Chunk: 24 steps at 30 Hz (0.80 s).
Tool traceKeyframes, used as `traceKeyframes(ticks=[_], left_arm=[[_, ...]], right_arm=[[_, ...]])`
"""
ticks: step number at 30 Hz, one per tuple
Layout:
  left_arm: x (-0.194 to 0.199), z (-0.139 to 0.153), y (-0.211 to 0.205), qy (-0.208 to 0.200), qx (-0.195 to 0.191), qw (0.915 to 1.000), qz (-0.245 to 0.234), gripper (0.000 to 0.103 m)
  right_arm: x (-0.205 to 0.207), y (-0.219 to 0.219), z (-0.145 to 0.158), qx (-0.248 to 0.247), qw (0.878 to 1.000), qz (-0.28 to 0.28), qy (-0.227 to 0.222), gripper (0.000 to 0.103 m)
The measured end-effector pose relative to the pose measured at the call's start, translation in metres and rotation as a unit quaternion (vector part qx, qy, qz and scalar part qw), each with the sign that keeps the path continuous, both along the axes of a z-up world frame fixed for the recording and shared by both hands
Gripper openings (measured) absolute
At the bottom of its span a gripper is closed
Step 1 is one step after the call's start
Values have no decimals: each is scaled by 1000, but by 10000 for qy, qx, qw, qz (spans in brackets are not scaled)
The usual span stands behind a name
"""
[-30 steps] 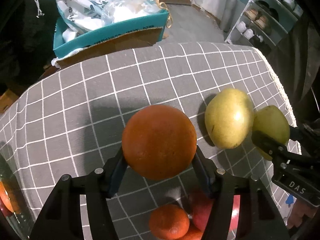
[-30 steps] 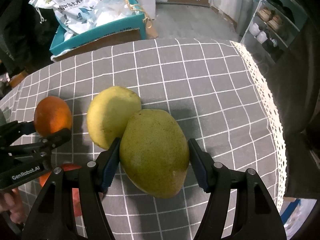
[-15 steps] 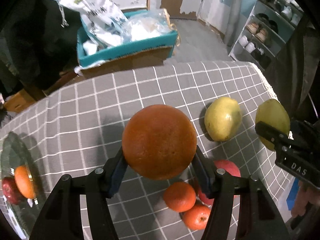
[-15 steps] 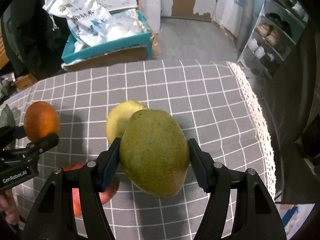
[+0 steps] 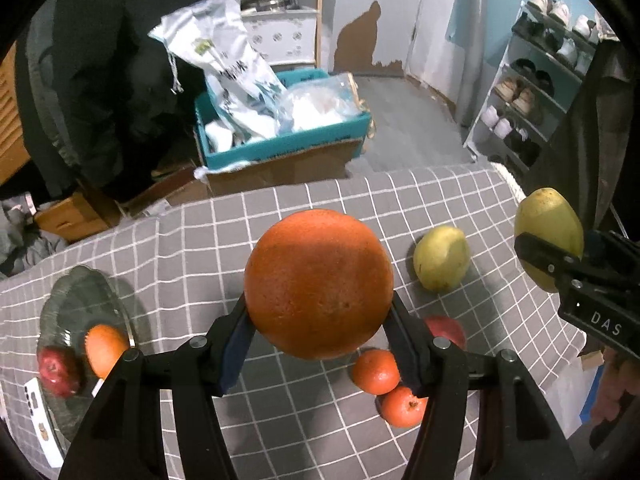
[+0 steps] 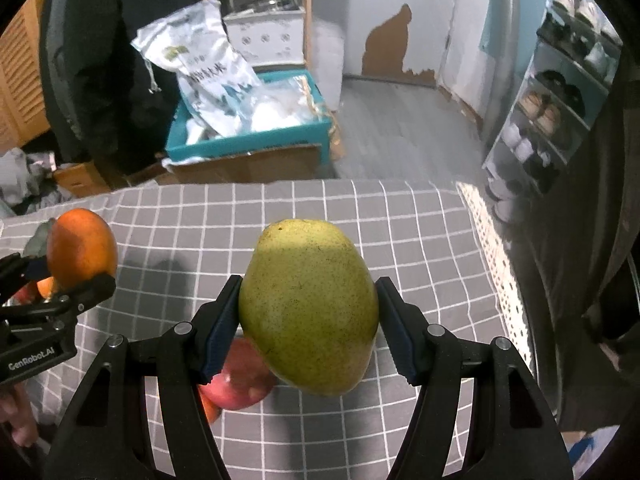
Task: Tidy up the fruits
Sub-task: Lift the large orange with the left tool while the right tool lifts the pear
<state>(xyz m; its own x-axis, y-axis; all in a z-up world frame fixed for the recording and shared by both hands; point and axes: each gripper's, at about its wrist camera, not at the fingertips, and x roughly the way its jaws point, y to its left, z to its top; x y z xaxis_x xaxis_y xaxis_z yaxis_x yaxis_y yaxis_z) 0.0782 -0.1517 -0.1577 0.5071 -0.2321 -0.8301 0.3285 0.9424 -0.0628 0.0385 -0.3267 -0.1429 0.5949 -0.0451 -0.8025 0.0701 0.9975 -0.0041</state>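
My left gripper (image 5: 318, 344) is shut on a large orange (image 5: 319, 283), held well above the grey checked tablecloth (image 5: 240, 224). My right gripper (image 6: 308, 330) is shut on a green mango (image 6: 309, 306), also lifted off the table. On the cloth lie a second yellow-green mango (image 5: 441, 258), a red apple (image 5: 448, 328) and two small oranges (image 5: 375, 366). A glass plate (image 5: 76, 300) at the left holds a small orange (image 5: 105, 349) and a red apple (image 5: 58, 368). Each gripper shows at the edge of the other's view.
Beyond the table's far edge stands a teal box (image 5: 280, 144) with white bags on cardboard. A shoe rack (image 5: 536, 92) is at the right. The lace-trimmed right table edge (image 6: 492, 248) drops to the floor. A small white card (image 5: 36, 408) lies by the plate.
Both grippers have risen with their fruit, and the table looks farther away. The glass plate and the fruit on the cloth have come into the left wrist view.
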Motion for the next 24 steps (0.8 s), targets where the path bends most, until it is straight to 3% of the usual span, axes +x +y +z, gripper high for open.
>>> traceKeyframes(ticks=[13, 24], left_arm=[[-28, 44, 22, -426, -157, 9990, -16, 64], [-37, 61, 63, -621, -211, 9973, 334, 64]], right_arm=[[-16, 23, 41, -26, 9984, 302, -480, 66], [-21, 52, 62, -12, 9954, 644, -713, 66]])
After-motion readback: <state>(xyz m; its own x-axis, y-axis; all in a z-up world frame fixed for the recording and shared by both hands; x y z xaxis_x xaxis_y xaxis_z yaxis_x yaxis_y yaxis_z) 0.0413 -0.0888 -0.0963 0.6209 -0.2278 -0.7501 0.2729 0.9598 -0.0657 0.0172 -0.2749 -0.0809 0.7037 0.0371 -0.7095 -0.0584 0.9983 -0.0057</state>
